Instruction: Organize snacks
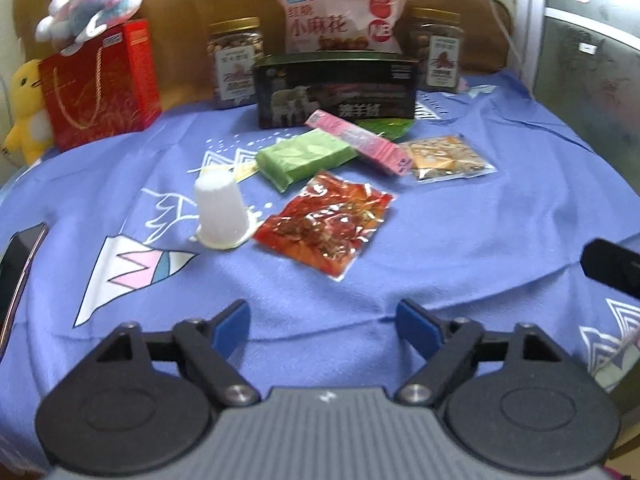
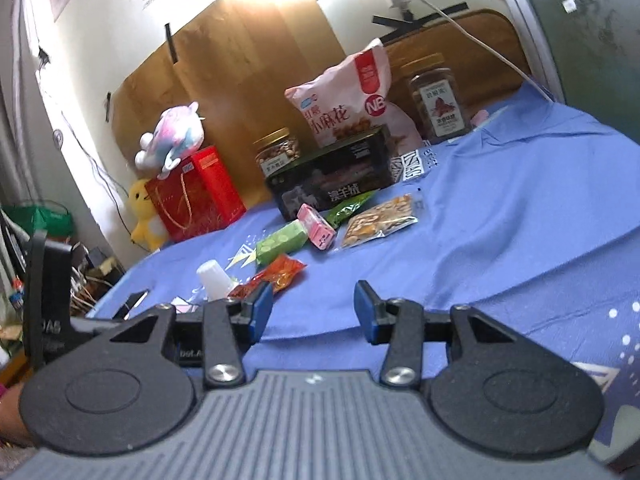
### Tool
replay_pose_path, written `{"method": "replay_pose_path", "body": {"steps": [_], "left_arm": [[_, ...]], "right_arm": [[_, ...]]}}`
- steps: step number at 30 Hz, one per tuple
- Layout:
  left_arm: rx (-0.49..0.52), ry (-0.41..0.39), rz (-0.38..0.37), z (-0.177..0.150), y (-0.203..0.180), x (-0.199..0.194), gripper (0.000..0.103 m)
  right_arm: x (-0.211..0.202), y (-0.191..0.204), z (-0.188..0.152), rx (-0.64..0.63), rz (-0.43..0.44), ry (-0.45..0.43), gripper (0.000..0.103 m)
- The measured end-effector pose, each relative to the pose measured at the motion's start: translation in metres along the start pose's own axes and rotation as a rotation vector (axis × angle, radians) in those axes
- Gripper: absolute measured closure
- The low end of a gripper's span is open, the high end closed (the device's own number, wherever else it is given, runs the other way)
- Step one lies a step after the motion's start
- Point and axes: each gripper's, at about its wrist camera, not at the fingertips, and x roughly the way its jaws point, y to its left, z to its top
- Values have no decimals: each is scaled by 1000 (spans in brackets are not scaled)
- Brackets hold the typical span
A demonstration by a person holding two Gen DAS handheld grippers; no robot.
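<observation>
On a blue cloth [image 1: 460, 220]: scattered snack packets [image 1: 324, 224], left gripper [image 1: 323, 326] and right gripper [image 2: 314, 310] spread apart, grasping nothing.

- My blue cloth [image 1: 460, 220] carries white, pink and pale-blue mountain shapes.
- White cup [image 1: 221, 209], green packet [image 1: 304, 158], pink box [image 1: 360, 142].
- Red, glossy snack pouch [image 1: 326, 226].
- Red gift bag [image 1: 100, 84] with gold pattern.

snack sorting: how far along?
Done: nothing obvious. The red packet, green pack, pink box and nut packet lie loose on the blue cloth. In hand: nothing; left gripper and right gripper are open and empty. Left: all sorting.
</observation>
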Motion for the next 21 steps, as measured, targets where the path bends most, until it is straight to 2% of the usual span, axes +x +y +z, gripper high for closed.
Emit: {"method": "replay_pose_path", "body": {"steps": [5,10,13,17,21], "left_arm": [[-43,52,54,0,-3,14,0],[-51,69,106,6,-10,18,0],[-67,89,142,10,-13,19,0],[-106,123,184,13,-16,20,0],[-84,141,251,14,-26,17,0]], "right_arm": [[16,-14,-4,2,7,77,55],[33,-31,1,-21,28,98,55],[49,-35,12,-53,73,122,54],[70,-42,24,-62,141,184,54],[86,-52,29,-42,161,267,53]]}}
